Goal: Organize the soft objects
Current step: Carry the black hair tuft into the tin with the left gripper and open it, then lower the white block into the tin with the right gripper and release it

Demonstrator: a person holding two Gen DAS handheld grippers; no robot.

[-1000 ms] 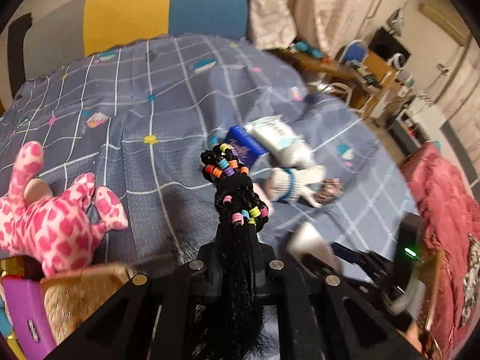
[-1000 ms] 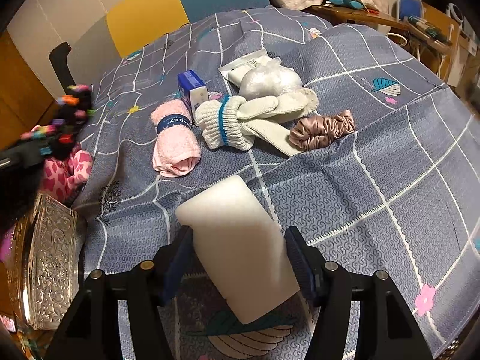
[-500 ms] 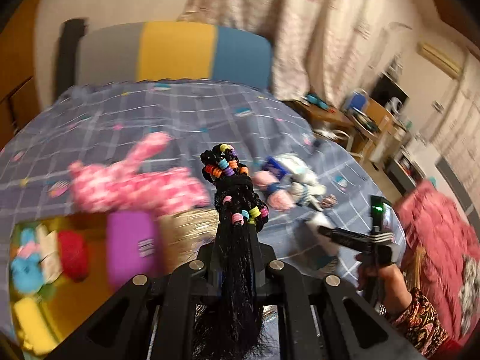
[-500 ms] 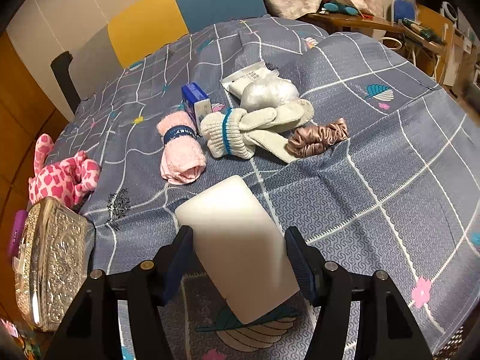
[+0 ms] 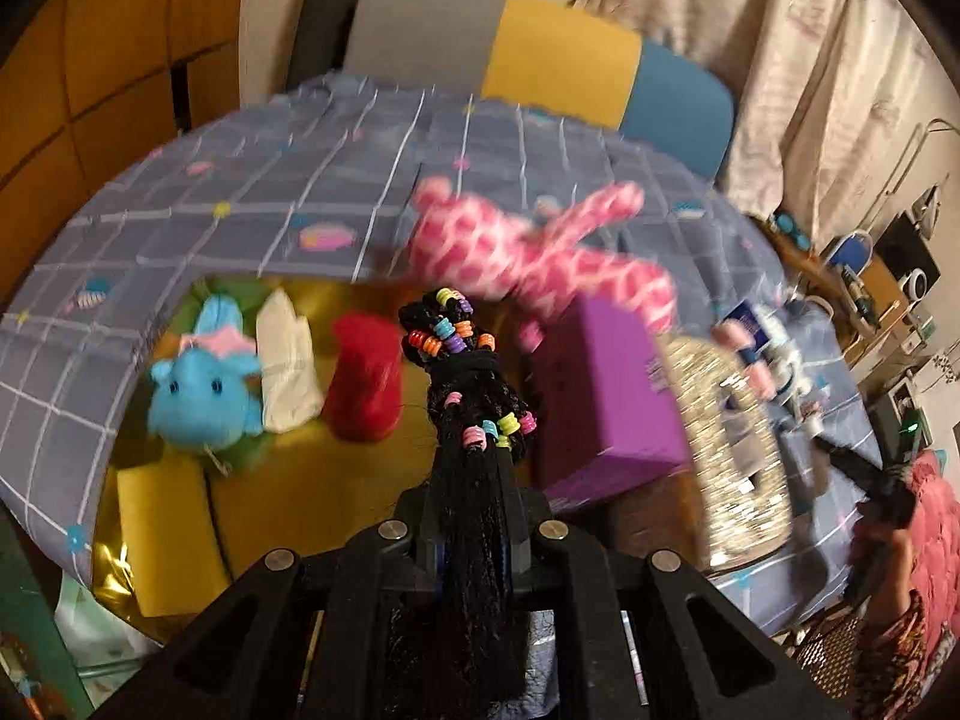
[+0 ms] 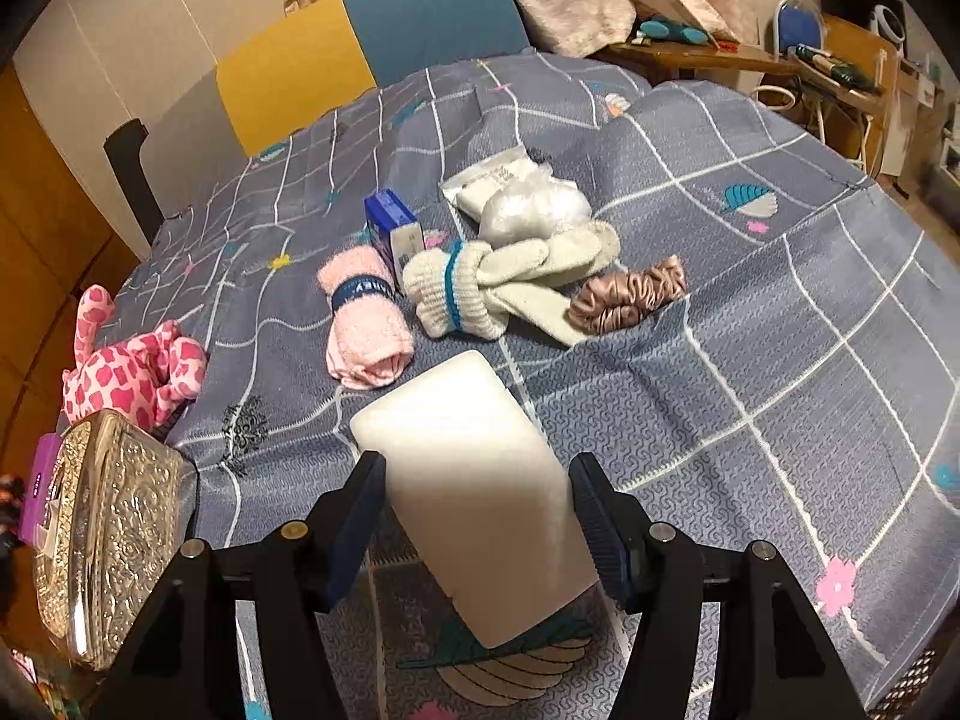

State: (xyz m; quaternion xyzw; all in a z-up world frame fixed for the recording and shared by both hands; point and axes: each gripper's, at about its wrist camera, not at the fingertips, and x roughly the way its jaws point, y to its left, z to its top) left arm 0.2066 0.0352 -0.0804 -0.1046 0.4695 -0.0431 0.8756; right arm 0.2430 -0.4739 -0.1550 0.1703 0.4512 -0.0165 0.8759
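Note:
My left gripper is shut on a black braided hairpiece with coloured beads and holds it above an open gold box. In the box lie a blue plush, a white cloth, a red soft item and a purple block. My right gripper is shut on a white foam block above the bed. On the bed lie a pink towel roll, white socks, a satin scrunchie and a pink spotted plush.
A silver embossed lid stands at the bed's left edge, beside the box. A blue carton and a plastic bag lie behind the socks. A colour-block headboard is at the back. A desk stands to the right.
My left gripper has swung left with the hairpiece, from over the bed to above the open gold box. My right gripper has kept the foam block and lifted slightly.

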